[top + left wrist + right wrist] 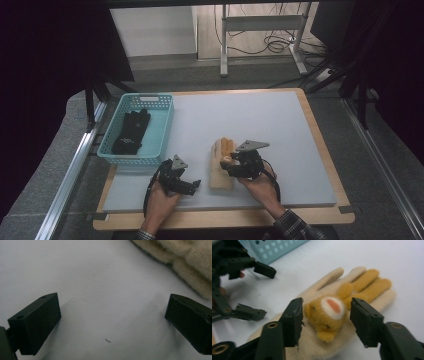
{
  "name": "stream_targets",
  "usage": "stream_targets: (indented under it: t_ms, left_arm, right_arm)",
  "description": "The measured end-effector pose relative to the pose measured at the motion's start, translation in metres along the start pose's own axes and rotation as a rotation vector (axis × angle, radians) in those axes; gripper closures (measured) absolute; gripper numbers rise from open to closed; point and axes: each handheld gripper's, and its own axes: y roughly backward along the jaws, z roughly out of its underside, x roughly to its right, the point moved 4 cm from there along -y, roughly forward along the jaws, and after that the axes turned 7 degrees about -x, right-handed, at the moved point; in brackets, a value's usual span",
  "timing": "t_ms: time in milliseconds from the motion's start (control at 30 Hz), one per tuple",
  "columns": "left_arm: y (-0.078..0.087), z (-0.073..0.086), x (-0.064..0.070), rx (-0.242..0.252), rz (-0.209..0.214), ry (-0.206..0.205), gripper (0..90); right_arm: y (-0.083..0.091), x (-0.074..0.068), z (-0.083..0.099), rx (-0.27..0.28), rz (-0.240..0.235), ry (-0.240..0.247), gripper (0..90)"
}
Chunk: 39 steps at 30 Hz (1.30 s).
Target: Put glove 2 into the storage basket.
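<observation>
A cream fleece glove [220,170] is lying flat on the grey mat of the desk [300,150], near the front edge and a little right of the middle, its fingers pointing toward the far edge. A small orange bear face [329,312] is sewn onto its back, and the fingertips are orange too.

The right gripper [325,320] is hovering just over the glove with its jaws standing well apart, one on each side of the bear face; they are gripping nothing, and whether they are touching the fleece cannot be told. The left gripper [112,322] is sitting low over bare mat just left of the glove, jaws spread wide and empty, with the glove's fuzzy edge [185,262] showing at the upper right of its view.

At the desk's left edge a pale blue basket [162,132] is holding a black glove [131,131], so the cream one is probably meant to go in beside it.

The glove looks light, soft and floppy. It will likely sag and fold when lifted, and fleece should give the jaws good friction. Pinching a bunch of fabric at the palm or cuff seems safer than taking the stitched bear face, which could pull on its seams.
</observation>
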Motion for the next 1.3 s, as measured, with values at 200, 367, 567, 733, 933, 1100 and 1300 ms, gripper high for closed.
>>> stream_targets:
  t_ms: [200,367,567,733,933,1100,1300]
  left_arm:
    - [0.001,0.000,0.000,0.002,0.002,-0.004,0.9]
    - [0.005,0.004,-0.001,0.003,-0.004,0.009,3.3]
    - [0.011,0.014,-0.008,0.008,-0.009,0.030,2.2]
    - [0.010,0.014,-0.009,0.002,-0.001,0.021,1.1]
    - [0.010,0.015,-0.009,0.002,0.001,0.022,1.1]
    - [0.010,0.015,-0.009,0.001,0.002,0.021,0.9]
    - [0.013,0.018,-0.009,-0.004,0.017,-0.011,1.5]
  right_arm:
    - [0.018,0.017,0.006,-0.034,-0.027,0.017,37.6]
    - [0.024,0.030,0.025,-0.070,-0.034,0.007,44.7]
    - [0.019,0.029,0.043,-0.128,-0.058,0.058,72.5]
    - [0.006,0.017,0.047,-0.155,-0.094,0.087,85.9]
    - [-0.011,0.004,0.044,-0.158,-0.082,0.127,86.9]
    - [-0.019,-0.006,0.040,-0.147,-0.084,0.147,86.9]
    - [-0.030,-0.017,0.033,-0.137,-0.090,0.160,86.1]
